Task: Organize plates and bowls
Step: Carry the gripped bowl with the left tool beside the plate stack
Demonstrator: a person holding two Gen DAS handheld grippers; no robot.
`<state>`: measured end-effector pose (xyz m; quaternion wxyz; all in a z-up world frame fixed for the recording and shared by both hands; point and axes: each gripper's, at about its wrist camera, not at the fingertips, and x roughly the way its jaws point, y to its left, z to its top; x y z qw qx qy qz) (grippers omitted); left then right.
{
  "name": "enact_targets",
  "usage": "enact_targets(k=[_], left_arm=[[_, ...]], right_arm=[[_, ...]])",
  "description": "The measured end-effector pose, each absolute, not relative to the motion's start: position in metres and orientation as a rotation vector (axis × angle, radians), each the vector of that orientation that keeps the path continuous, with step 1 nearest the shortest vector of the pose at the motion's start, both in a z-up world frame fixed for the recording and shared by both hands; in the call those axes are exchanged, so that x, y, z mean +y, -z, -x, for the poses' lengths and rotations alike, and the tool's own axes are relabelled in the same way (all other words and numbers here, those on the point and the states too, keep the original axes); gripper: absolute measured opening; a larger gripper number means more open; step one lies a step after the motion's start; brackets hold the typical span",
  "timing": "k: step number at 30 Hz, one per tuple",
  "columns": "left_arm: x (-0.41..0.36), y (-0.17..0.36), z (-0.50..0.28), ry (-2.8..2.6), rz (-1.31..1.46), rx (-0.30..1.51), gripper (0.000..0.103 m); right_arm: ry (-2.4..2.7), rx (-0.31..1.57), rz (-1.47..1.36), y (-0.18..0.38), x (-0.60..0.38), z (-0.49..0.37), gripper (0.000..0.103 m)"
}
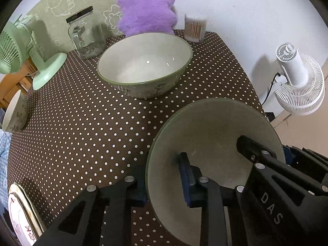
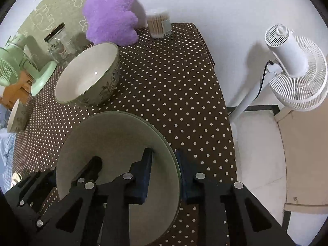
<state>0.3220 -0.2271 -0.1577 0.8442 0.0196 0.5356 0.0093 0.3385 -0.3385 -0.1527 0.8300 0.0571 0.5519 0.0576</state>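
A wide green-rimmed bowl (image 1: 211,135) (image 2: 114,141) sits near the table's right front. My left gripper (image 1: 164,176) is shut on its left rim, one finger inside and one outside. My right gripper (image 2: 164,166) is shut on its right rim; it also shows in the left wrist view (image 1: 264,157). A deeper green flowered bowl (image 1: 145,63) (image 2: 88,73) stands behind it, apart. A small bowl (image 1: 15,112) (image 2: 16,114) stands at the left edge. Stacked plates (image 1: 22,211) lie at the front left corner.
On the brown dotted tablecloth (image 1: 82,127) stand a glass jar (image 1: 86,34), a green desk fan (image 1: 22,53), a purple plush (image 1: 147,8) and a cotton-swab tub (image 1: 194,27). A white floor fan (image 2: 293,65) stands right of the table edge.
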Motion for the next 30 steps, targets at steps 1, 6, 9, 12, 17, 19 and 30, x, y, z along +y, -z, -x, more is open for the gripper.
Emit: enact_targets(k=[1, 6, 9, 12, 17, 19, 30], left_arm=[[-0.227, 0.157, -0.322, -0.018, -0.043, 1.132, 0.024], [-0.222, 0.155, -0.318, -0.005, -0.041, 1.140, 0.024], [-0.216, 0.150, -0.311, 0.007, -0.037, 1.140, 0.024], [-0.210, 0.144, -0.303, 0.022, -0.041, 1.138, 0.024], [-0.196, 0.134, -0.284, 0.045, -0.046, 1.134, 0.024], [-0.188, 0.131, -0.274, 0.055, -0.048, 1.133, 0.024], [-0.142, 0.122, -0.223, 0.104, -0.062, 1.149, 0.024]], right_arm=[[-0.118, 1.172, -0.121, 0.152, -0.338, -0.338, 0.027], [-0.106, 1.174, -0.116, 0.148, -0.334, -0.334, 0.027], [-0.104, 1.168, -0.115, 0.143, -0.332, -0.328, 0.027], [-0.097, 1.165, -0.126, 0.137, -0.328, -0.319, 0.027], [-0.082, 1.162, -0.135, 0.126, -0.316, -0.299, 0.027], [-0.076, 1.161, -0.140, 0.121, -0.310, -0.289, 0.027], [-0.042, 1.172, -0.156, 0.106, -0.263, -0.232, 0.027]])
